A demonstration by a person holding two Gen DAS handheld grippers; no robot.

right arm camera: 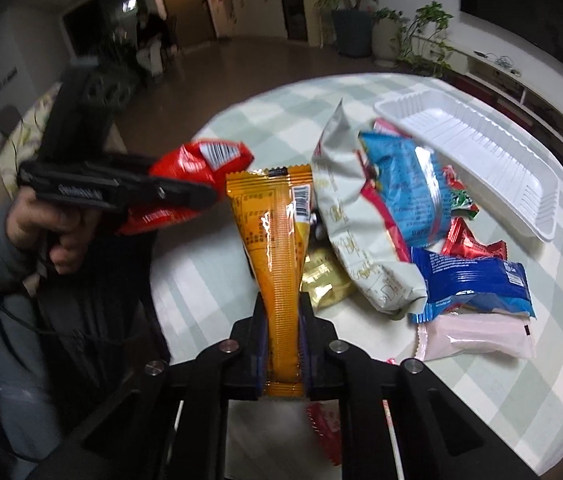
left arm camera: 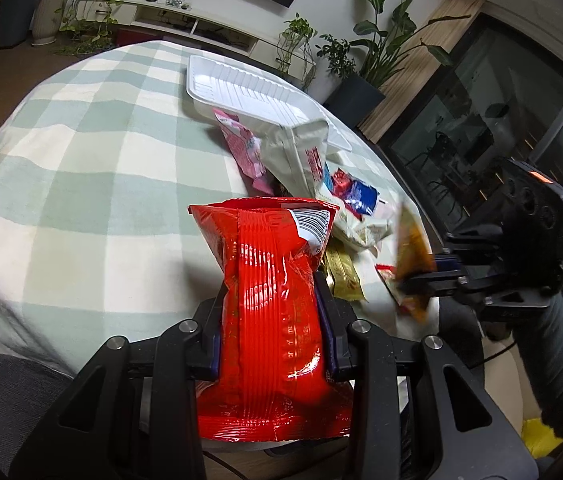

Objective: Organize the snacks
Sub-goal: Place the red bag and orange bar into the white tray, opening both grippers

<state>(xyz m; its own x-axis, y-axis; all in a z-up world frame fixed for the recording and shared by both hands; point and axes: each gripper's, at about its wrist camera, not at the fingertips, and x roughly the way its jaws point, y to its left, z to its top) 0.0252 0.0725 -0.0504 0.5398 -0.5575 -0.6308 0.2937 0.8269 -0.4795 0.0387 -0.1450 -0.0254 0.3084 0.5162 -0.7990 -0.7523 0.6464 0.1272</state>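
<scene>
On the checked tablecloth (right arm camera: pixel 217 280) a heap of snacks lies just beside the white tray (right arm camera: pixel 477 152): a pale bag (right arm camera: pixel 345 216) leaning over a gold packet (right arm camera: pixel 321 276), blue packets (right arm camera: pixel 477 284) and a pink one (right arm camera: pixel 477 340) nearer the edge, with part of the heap resting against the tray's near rim. Above the table's near edge the left gripper (left arm camera: pixel 271 320) is clamped on a red bag (left arm camera: pixel 269 280). Beside it, the right gripper (right arm camera: pixel 283 340) is pinched tight on an orange packet (right arm camera: pixel 277 240), which stands upright in front of the heap.
</scene>
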